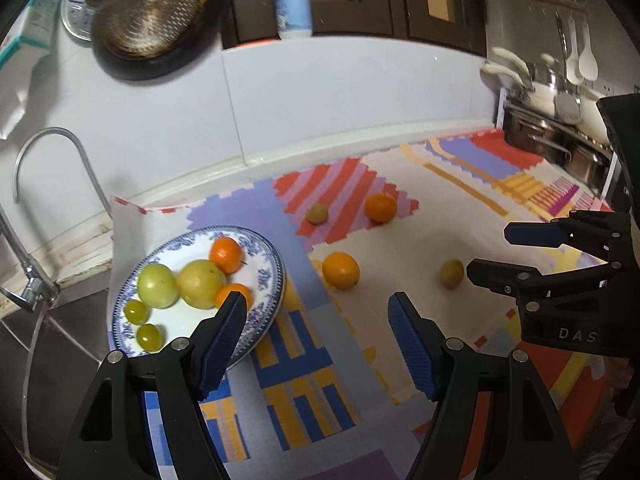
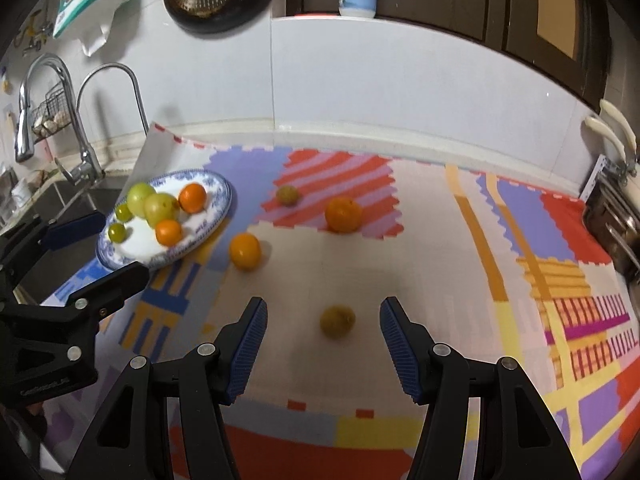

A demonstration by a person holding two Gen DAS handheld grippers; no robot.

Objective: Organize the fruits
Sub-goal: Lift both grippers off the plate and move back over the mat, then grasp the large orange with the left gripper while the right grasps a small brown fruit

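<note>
A blue-patterned plate [image 1: 266, 268] [image 2: 218, 184] holds two large green fruits, two small green ones and two oranges. On the mat lie an orange [image 1: 340, 270] [image 2: 245, 251], a second orange [image 1: 381, 207] [image 2: 343, 214], a brownish fruit [image 1: 317, 213] [image 2: 287, 195] and a yellowish-brown fruit [image 1: 451, 273] [image 2: 337, 321]. My left gripper [image 1: 318, 316] is open and empty, above the plate's right rim. My right gripper [image 2: 323, 320] is open, its jaws either side of the yellowish-brown fruit, apart from it.
A colourful patterned mat [image 1: 400, 360] [image 2: 440, 240] covers the counter. A sink with a tap [image 1: 28, 280] [image 2: 80, 152] lies left of the plate. A dish rack with pots [image 1: 560, 132] stands at the right. A colander [image 1: 148, 8] hangs on the wall.
</note>
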